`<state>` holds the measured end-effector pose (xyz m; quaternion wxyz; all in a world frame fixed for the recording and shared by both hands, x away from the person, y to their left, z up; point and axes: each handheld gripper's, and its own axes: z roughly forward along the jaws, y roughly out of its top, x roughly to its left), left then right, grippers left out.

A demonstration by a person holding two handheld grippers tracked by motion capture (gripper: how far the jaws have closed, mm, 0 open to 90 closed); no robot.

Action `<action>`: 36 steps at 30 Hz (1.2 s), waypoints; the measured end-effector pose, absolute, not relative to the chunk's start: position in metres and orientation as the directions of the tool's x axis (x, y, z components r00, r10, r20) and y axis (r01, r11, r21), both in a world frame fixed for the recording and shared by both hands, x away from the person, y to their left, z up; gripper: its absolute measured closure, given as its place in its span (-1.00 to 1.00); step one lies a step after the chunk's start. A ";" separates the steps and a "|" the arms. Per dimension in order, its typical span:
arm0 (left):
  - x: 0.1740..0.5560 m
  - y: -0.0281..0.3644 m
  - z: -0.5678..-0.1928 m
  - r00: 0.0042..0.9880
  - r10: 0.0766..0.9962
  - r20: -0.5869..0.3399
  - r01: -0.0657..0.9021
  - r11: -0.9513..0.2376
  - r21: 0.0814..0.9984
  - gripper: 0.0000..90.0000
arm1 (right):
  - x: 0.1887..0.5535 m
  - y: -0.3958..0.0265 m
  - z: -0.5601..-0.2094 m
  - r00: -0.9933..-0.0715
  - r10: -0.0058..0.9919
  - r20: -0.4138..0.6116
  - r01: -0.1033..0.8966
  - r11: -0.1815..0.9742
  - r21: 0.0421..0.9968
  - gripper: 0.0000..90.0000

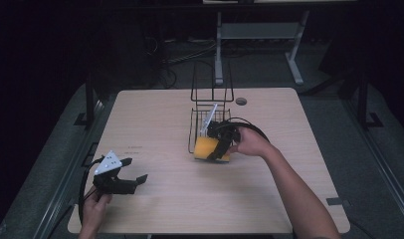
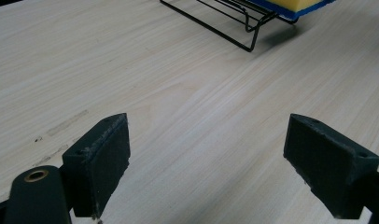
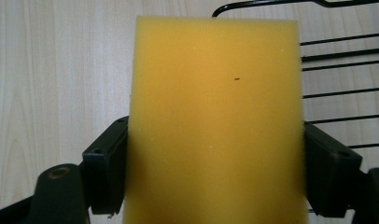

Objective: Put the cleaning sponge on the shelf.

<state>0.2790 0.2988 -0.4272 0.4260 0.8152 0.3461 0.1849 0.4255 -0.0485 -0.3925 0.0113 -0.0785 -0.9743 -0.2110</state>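
The right gripper (image 1: 221,144) is clamped on a rectangular yellow foam sponge (image 3: 215,121); both jaws press its long sides, so the sponge's long axis runs straight ahead between them. In the high view the sponge (image 1: 206,148) sits at the near end of a black wire rack (image 1: 208,117), around the middle of the desk (image 1: 155,124); the left gripper view suggests it hangs slightly over the rack's edge, with a blue underside. Whether it rests on the wires or is held just clear cannot be determined.

The left gripper (image 1: 133,181) hovers near the desk's near-left corner, jaws spread wide with nothing between them, well apart from the sponge. The right hand (image 1: 252,142) is plainly the nearer one, and the coming move depends on it alone.

The surface is pale wood-grain laminate, bare apart from faint scuffs. The room beyond is dark; cables and grey metal frame legs stand on the floor past the far edge.
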 end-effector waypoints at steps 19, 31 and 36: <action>0.279 0.298 -0.425 0.699 0.715 0.011 0.390 -0.394 0.832 -0.69 | 0.445 -0.037 -0.388 -0.988 0.133 0.079 0.153 0.909 0.388 -0.51; 0.279 0.298 -0.423 0.704 0.710 0.001 0.382 -0.380 0.842 -0.69 | 0.454 -0.047 -0.390 -0.984 0.167 0.067 0.180 0.903 0.391 -0.51; 0.279 0.297 -0.423 0.703 0.711 0.001 0.383 -0.379 0.843 -0.69 | 0.458 -0.047 -0.392 -0.984 0.171 0.053 0.178 0.905 0.387 -0.51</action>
